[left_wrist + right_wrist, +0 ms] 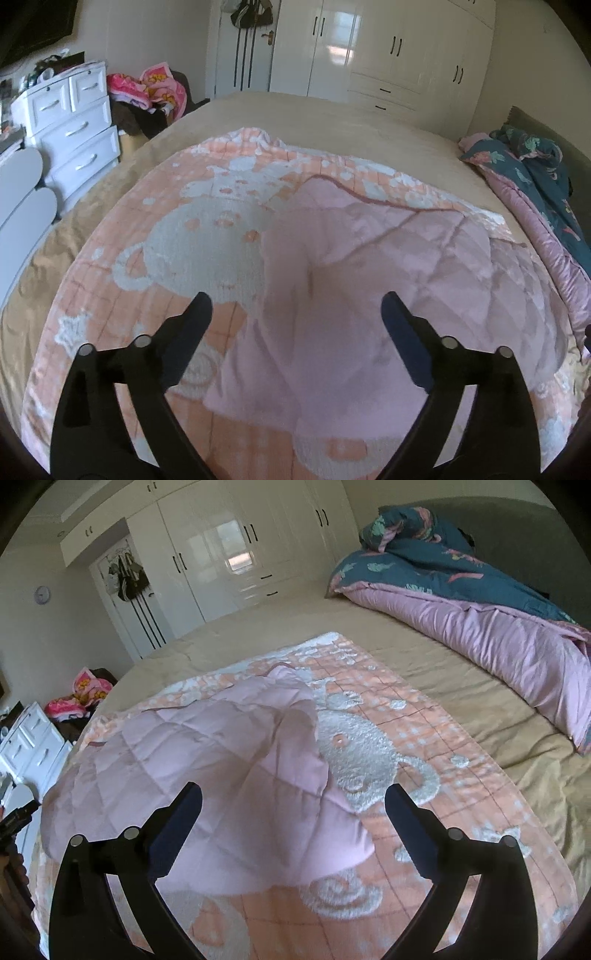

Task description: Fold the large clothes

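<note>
Nearest in the left wrist view, the left gripper (297, 301) stands with its 2 black fingers spread wide, nothing between them and neither tip touching cloth; it hovers above the pink quilted garment (369, 266). In the right wrist view the right gripper (293, 792) is likewise spread wide and holds nothing, poised over the near edge of the same garment (207, 760).

The pink quilted garment lies rumpled and loosely doubled over on the peach bear-pattern blanket (192, 236), with a darker pink trim line running along its far edge. From the left view it covers the right part of the blanket; from the right view it covers the left part, with the white bear figure bare just beside it (369, 757).

The blanket is spread flat on the tan bed (461, 686). Further back, along the head of the bed, a teal and lilac duvet (461, 590) is bunched in a long roll.

Beyond the bed stand a white chest of drawers (74, 122), a pile of bright pink cloth (155, 85), and white glossy wardrobes (221, 554) against the far wall.
</note>
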The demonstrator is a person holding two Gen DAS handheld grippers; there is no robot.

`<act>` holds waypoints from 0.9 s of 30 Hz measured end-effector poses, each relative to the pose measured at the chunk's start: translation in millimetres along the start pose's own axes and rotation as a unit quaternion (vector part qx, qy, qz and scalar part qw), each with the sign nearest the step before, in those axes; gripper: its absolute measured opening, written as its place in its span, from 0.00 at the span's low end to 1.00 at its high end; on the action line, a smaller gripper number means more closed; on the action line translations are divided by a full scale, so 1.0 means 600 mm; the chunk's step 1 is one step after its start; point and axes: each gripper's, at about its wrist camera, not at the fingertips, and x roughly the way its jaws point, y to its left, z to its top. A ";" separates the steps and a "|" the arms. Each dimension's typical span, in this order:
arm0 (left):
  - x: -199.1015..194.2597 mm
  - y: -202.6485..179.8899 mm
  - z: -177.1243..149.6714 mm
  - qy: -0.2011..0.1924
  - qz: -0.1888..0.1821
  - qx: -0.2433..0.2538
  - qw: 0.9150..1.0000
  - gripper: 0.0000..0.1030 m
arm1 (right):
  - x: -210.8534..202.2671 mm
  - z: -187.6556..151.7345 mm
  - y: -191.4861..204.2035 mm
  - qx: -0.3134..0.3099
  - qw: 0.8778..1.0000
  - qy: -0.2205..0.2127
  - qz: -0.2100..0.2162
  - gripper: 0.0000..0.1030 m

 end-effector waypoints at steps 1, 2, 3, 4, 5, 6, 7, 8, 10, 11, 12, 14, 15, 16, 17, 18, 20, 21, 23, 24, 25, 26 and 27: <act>-0.005 0.001 -0.007 0.002 0.000 -0.003 1.000 0.88 | -0.008 -0.005 0.004 -0.005 1.000 -0.002 -0.001 0.96; -0.010 0.001 -0.014 0.003 0.000 -0.005 1.000 0.89 | -0.014 -0.010 0.007 -0.009 1.000 -0.004 -0.001 0.96; -0.016 0.002 -0.020 0.003 -0.002 -0.007 1.000 0.90 | -0.019 -0.013 0.009 -0.013 1.000 -0.007 -0.002 0.96; -0.021 0.003 -0.028 0.005 -0.004 -0.010 1.000 0.91 | -0.026 -0.019 0.011 -0.016 1.000 -0.009 -0.003 0.96; -0.025 0.004 -0.033 0.006 -0.005 -0.012 1.000 0.91 | -0.031 -0.023 0.012 -0.018 1.000 -0.011 -0.003 0.96; -0.031 0.005 -0.043 0.008 -0.010 -0.016 1.000 0.91 | -0.036 -0.028 0.014 -0.019 1.000 -0.013 -0.003 0.96; -0.034 0.005 -0.050 0.010 -0.013 -0.018 1.000 0.91 | -0.041 -0.033 0.016 -0.021 1.000 -0.013 -0.001 0.96; -0.038 0.007 -0.059 0.014 -0.016 -0.023 1.000 0.91 | -0.043 -0.039 0.018 -0.021 1.000 -0.012 0.000 0.96; -0.041 0.011 -0.074 0.020 -0.022 -0.031 0.999 0.91 | -0.047 -0.050 0.019 -0.019 1.000 -0.009 0.004 0.96; -0.042 0.013 -0.080 0.023 -0.024 -0.035 0.999 0.91 | -0.048 -0.055 0.020 -0.017 1.000 -0.006 0.007 0.96; -0.042 0.017 -0.090 0.029 -0.026 -0.044 0.998 0.91 | -0.048 -0.062 0.020 -0.014 1.000 -0.004 0.007 0.96; -0.041 0.026 -0.106 0.039 -0.034 -0.063 0.997 0.91 | -0.049 -0.072 0.020 -0.008 1.000 0.001 0.009 0.96; -0.041 0.028 -0.112 0.042 -0.035 -0.071 0.996 0.91 | -0.047 -0.077 0.019 -0.003 1.000 0.006 0.012 0.96; -0.041 0.032 -0.120 0.045 -0.035 -0.079 0.995 0.91 | -0.045 -0.082 0.018 0.001 1.000 0.009 0.012 0.96; -0.040 0.035 -0.129 0.048 -0.036 -0.087 0.994 0.91 | -0.044 -0.087 0.018 0.006 1.000 0.013 0.012 0.96; -0.039 0.036 -0.135 0.050 -0.038 -0.092 0.994 0.91 | -0.041 -0.092 0.016 0.014 1.000 0.016 0.011 0.96; -0.034 0.040 -0.149 0.060 -0.044 -0.109 0.991 0.91 | -0.035 -0.101 0.013 0.028 0.999 0.024 0.013 0.96; -0.032 0.042 -0.152 0.063 -0.047 -0.116 0.990 0.91 | -0.028 -0.104 0.010 0.038 0.999 0.032 0.013 0.96; -0.025 0.045 -0.162 0.066 -0.055 -0.137 0.987 0.91 | -0.011 -0.108 0.002 0.058 0.997 0.053 0.022 0.96; -0.022 0.044 -0.164 0.065 -0.052 -0.138 0.987 0.91 | 0.000 -0.112 -0.003 0.075 0.995 0.064 0.030 0.96; -0.019 0.041 -0.166 0.066 -0.052 -0.138 0.987 0.91 | 0.007 -0.114 -0.006 0.084 0.994 0.068 0.033 0.96; -0.013 0.038 -0.168 0.070 -0.056 -0.142 0.986 0.91 | 0.014 -0.116 -0.008 0.095 0.992 0.072 0.033 0.96; -0.011 0.036 -0.168 0.070 -0.060 -0.147 0.985 0.91 | 0.019 -0.117 -0.009 0.102 0.992 0.073 0.033 0.96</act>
